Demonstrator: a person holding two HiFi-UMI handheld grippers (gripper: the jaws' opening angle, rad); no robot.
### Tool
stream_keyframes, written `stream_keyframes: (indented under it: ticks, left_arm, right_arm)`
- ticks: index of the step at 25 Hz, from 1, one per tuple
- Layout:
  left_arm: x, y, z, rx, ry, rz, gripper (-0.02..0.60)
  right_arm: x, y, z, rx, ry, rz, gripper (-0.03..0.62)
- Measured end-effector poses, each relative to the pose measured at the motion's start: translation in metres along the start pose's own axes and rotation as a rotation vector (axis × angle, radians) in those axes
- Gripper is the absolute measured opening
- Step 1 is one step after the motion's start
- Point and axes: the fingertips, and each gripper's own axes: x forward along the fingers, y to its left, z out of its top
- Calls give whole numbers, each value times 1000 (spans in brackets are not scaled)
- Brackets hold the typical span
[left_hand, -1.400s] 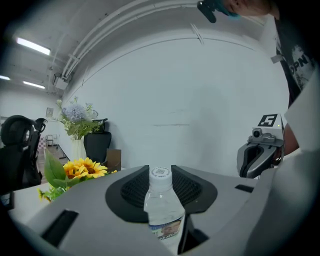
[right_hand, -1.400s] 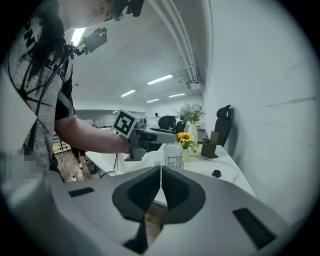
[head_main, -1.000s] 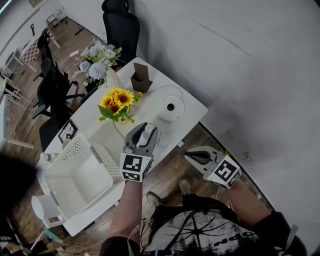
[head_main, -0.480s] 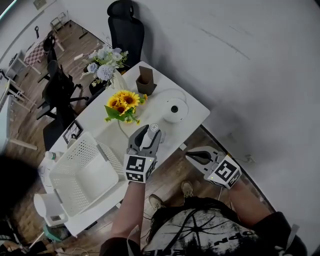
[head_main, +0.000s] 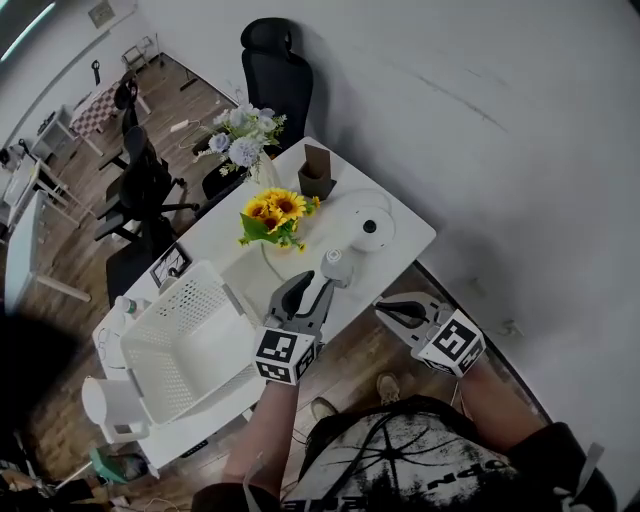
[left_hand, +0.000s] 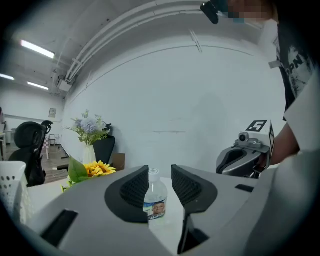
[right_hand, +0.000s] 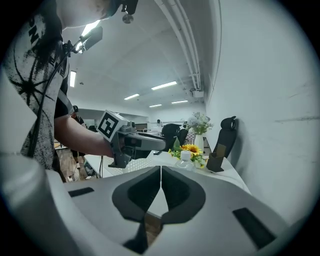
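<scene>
I line my part-open, empty left tongs (left_hand: 160, 173) on the water bottle (left_hand: 155, 201) by the front edge of the desk (head_main: 403, 230); right tongs (right_hand: 160, 171) shut, empty; gripping calls for a short advance

1. Shirt (left_hand: 296, 62) of the person, left gripper view: dark block letters on white, roughly "OPN". The picture edge cuts the word off.
2. The same shirt in the head view: a black scrawled print with some lettering near the lower edge, too smeared to read.
3. Water bottle (left_hand: 156, 200): a blue-and-white label with a small picture. Its print is too small to read.
4. Marker cube (head_main: 281, 355) on the left gripper (head_main: 318, 283) and the cube (head_main: 457, 341) on the right gripper (head_main: 383, 308): black-and-white square code patterns, no letters or numbers.
</scene>
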Motion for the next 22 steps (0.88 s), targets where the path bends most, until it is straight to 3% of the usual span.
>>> stream_keyframes:
  ticks: [7, 15, 22]
  left_arm:
    - [-30, -25, 0, -24, -7, -56, 31]
    - [-48, -35, -18, -49, 20, -113, 11]
    - [-42, -37, -25, -38, 41, -135, 11]
  right_arm:
    - [11, 13, 15, 6, -39, 2, 23]
    - [14, 13, 24, 59, -80, -26, 23]
    - [11, 8, 14, 72, -56, -67, 23]
